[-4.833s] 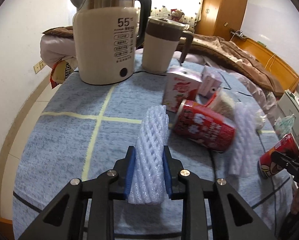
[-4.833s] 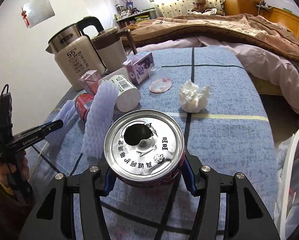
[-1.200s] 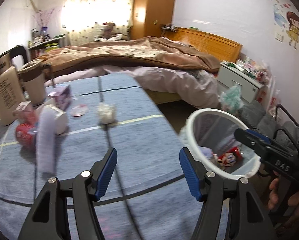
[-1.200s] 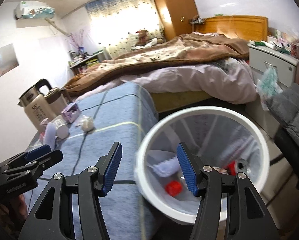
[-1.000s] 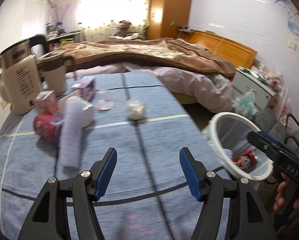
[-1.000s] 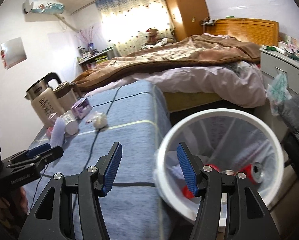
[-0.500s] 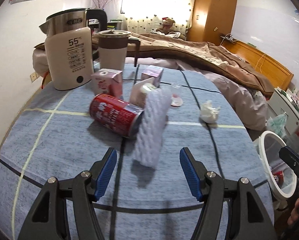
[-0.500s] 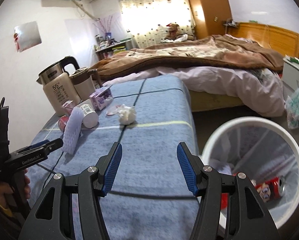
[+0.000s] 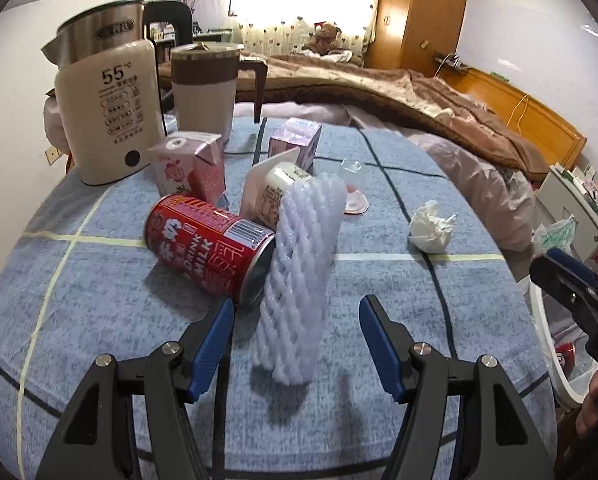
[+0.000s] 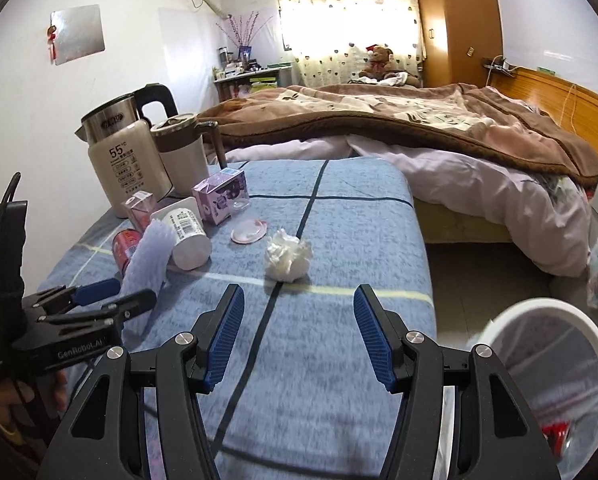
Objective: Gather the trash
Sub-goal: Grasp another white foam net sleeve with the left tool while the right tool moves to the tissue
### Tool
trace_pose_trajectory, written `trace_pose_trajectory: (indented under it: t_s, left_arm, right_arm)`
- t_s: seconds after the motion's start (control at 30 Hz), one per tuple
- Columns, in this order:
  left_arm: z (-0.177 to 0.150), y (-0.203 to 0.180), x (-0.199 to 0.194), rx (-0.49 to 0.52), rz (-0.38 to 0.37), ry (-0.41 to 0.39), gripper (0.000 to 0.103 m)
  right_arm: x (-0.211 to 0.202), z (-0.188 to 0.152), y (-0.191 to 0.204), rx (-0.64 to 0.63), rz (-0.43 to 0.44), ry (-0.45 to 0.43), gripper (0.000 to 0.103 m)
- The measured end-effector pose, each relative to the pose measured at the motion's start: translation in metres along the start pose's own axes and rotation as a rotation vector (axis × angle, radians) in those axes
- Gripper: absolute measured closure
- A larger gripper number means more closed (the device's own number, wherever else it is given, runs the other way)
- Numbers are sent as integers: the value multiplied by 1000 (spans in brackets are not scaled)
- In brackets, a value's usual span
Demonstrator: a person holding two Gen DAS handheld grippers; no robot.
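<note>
My left gripper is open over the blue table cloth. The near end of a white foam net sleeve lies between its fingers, and neither pad touches it. A red milk can lies on its side against the sleeve, with a white yoghurt cup behind. My right gripper is open and empty, with a crumpled tissue just ahead of it on the cloth. In the right wrist view the left gripper reaches the foam sleeve from the left.
A kettle and a brown-lidded jug stand at the back, with a pink carton, a purple carton and a clear lid nearby. A white bin stands off the table's right edge. A bed lies beyond.
Both views have swung away from the bin and back over the table. The left gripper has closed in on the foam sleeve, the right on the tissue. Both stay open and empty.
</note>
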State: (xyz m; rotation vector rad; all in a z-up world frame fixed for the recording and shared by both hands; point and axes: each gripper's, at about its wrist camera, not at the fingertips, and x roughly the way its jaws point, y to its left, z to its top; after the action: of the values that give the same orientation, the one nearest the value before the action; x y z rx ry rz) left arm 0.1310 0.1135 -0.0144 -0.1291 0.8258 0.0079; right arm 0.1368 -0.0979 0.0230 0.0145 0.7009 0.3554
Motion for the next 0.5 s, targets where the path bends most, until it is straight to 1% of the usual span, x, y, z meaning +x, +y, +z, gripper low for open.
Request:
trace_pose_trajectory:
  t_s: [0.13,0.23,0.27,0.3,0.33,0.4,0.43,0.47,0.5]
  left_arm:
    - [3,5,13,-42,-29,28,36]
    - [3,6,17,-46,-28,40,45]
    - [3,7,18,-45,-28,42,51]
    - [3,7,18,-44,-32,45,55]
    - [4,8,19,-42,-35,46,56]
    - [4,9,20,-42,-40,53,66]
    - [4,10,21,-42,-44,58,67]
    - [3,10,22,-41,-50,61,75]
    - [3,11,22,-45,-56,60,77]
  right_arm:
    - [19,6,0,28,34,17,45]
    - [32,10,3,6,20,31,45]
    - [35,12,4,1,21,33,45]
    - [39,13,4,-2,23,37,45]
    - [44,15,5,-4,23,44,45]
    - [51,17,6,-8,24,52,45]
    - [55,18,6,-9,22,59,45]
    - [58,18,6,-10,23,63,45]
    - [61,19,8,-13,27,69,45]
